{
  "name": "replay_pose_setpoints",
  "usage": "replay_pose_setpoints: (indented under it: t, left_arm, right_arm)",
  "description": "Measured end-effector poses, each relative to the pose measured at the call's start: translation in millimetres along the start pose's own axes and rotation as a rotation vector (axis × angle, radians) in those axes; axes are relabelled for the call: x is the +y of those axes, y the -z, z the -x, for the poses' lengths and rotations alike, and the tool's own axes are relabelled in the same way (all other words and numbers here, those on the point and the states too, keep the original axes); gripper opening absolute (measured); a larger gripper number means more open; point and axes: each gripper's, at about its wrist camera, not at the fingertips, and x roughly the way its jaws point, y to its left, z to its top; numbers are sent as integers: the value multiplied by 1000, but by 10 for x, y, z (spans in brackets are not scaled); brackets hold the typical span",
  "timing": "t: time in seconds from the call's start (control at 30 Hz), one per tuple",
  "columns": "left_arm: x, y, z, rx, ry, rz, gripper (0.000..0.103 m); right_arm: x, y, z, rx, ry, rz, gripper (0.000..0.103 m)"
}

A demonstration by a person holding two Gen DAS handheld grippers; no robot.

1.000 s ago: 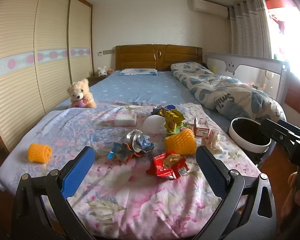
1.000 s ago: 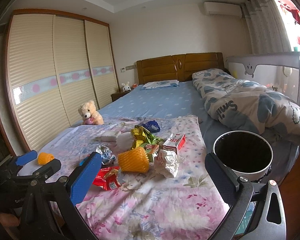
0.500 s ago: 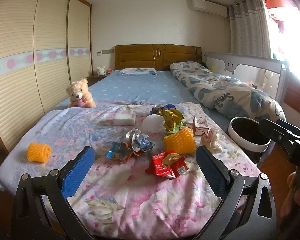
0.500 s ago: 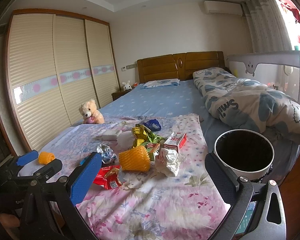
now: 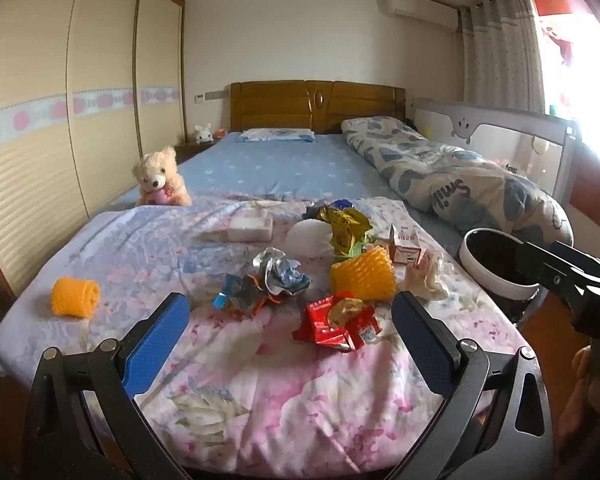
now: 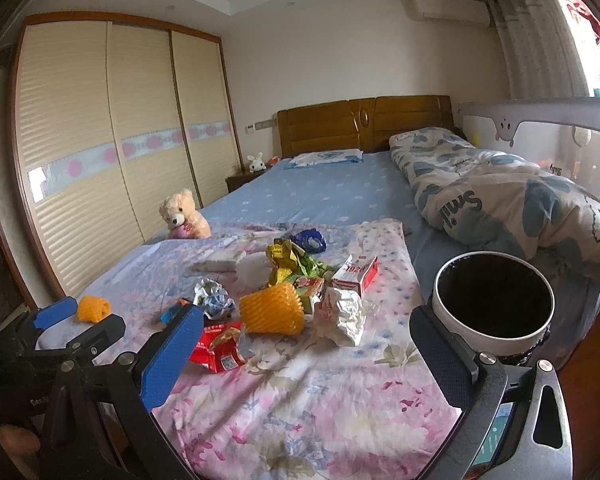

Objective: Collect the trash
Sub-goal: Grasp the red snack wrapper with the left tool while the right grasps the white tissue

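Trash lies heaped on the floral sheet at the foot of the bed: a red wrapper, an orange foam net, a foil wrapper, crumpled white paper, a small carton and a yellow-green bag. A second orange net lies alone at the left. My left gripper hangs open just short of the red wrapper. My right gripper is open too, with nothing held. A white bin stands by the bed's right edge.
A teddy bear sits at the bed's left side. A rolled quilt lies along the right, with a bed rail behind it. Sliding wardrobe doors line the left wall. The headboard is far back.
Both views have drifted only slightly. The trash lies where it was and both grippers stay open.
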Motion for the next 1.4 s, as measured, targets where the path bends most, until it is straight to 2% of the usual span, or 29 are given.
replay_pose_setpoints:
  t: [0.43,0.77,0.97,1.07,1.17,1.2,1.23,1.27,1.3,1.33,1.37,1.4]
  left_arm:
    - [13,26,-320,112,38,5,103]
    - [-84,136,-761,243,76,-20,103]
    - [-207,195,-1050,304,81,-49,103]
    - [-249,213,-1177,324,90,-60,101]
    - [-311,242,-1288,357,111,-86,90]
    - [-322,250,-1320,367,119,-90,81]
    - [-343,266,-1349,380,133,-95,75]
    - [-363,276,-1364,385,135,-102,73]
    - [-376,272,-1355,373,136,-109,69]
    - [-389,263,-1341,365,142,-118,66]
    - [-405,253,-1330,354,145,-128,61]
    - [-423,240,-1313,339,144,-139,50]
  right_arm:
    - [-128,47,-274,79,-10,-22,102]
    - [-385,154,-829,212,-12,-58,102]
    - [-516,224,-1232,300,-21,-85,94]
    - [-537,240,-1421,333,-26,-88,88]
    - [-560,251,-1561,360,-29,-92,80]
    - [-575,259,-1611,370,-28,-94,74]
    - [-595,271,-1654,381,-28,-99,63]
    - [-607,281,-1676,389,-30,-103,56]
    - [-630,301,-1710,405,-38,-115,41]
    - [-646,314,-1727,412,-48,-126,31]
    - [-665,326,-1713,411,-47,-135,31]
    - [-665,327,-1692,406,-48,-133,29]
